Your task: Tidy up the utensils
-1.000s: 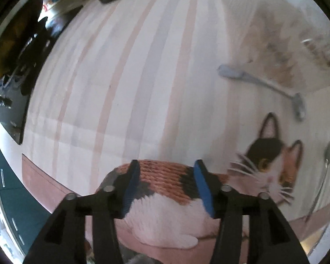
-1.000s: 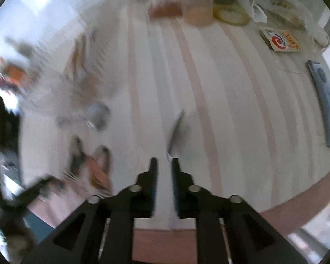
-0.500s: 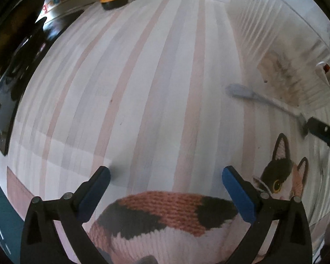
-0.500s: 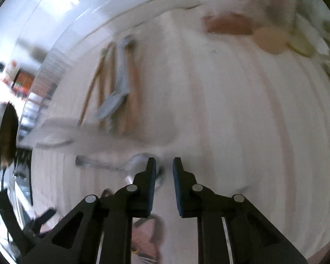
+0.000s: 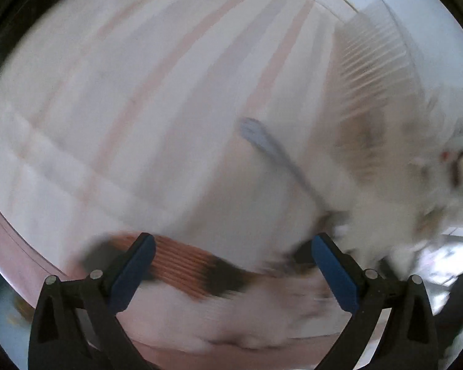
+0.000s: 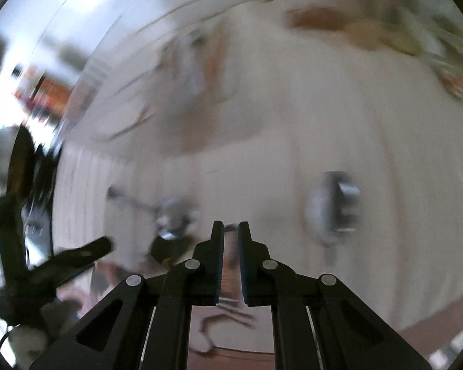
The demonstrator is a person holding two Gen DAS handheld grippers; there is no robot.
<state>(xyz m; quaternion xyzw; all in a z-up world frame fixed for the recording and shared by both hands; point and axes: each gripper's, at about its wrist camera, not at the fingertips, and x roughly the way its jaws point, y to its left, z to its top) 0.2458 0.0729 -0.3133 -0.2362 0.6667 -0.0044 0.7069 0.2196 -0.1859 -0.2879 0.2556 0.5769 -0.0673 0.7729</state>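
Observation:
My left gripper (image 5: 234,262) is open wide, with nothing between its blue pads, above the cat picture (image 5: 185,265) on the striped cloth. A blurred metal spoon (image 5: 271,151) lies ahead of it, its handle running toward the white ribbed tray (image 5: 373,61). My right gripper (image 6: 231,237) is shut, with only a thin gap and nothing seen in it. One spoon (image 6: 176,215) lies just left of its tips and another spoon (image 6: 330,206) to the right. A black finger of the left gripper (image 6: 86,251) reaches in from the left.
The tray (image 6: 194,71) at the back holds wooden and metal utensils, all blurred. Jars and packets (image 6: 339,18) stand along the far edge of the table. A dark pan (image 6: 12,157) sits at the left. Both views are smeared by motion.
My left gripper opened from half shut to wide and swung right toward the tray. My right gripper slid left across the cloth, leaving the utensil it faced, and now hangs between two spoons.

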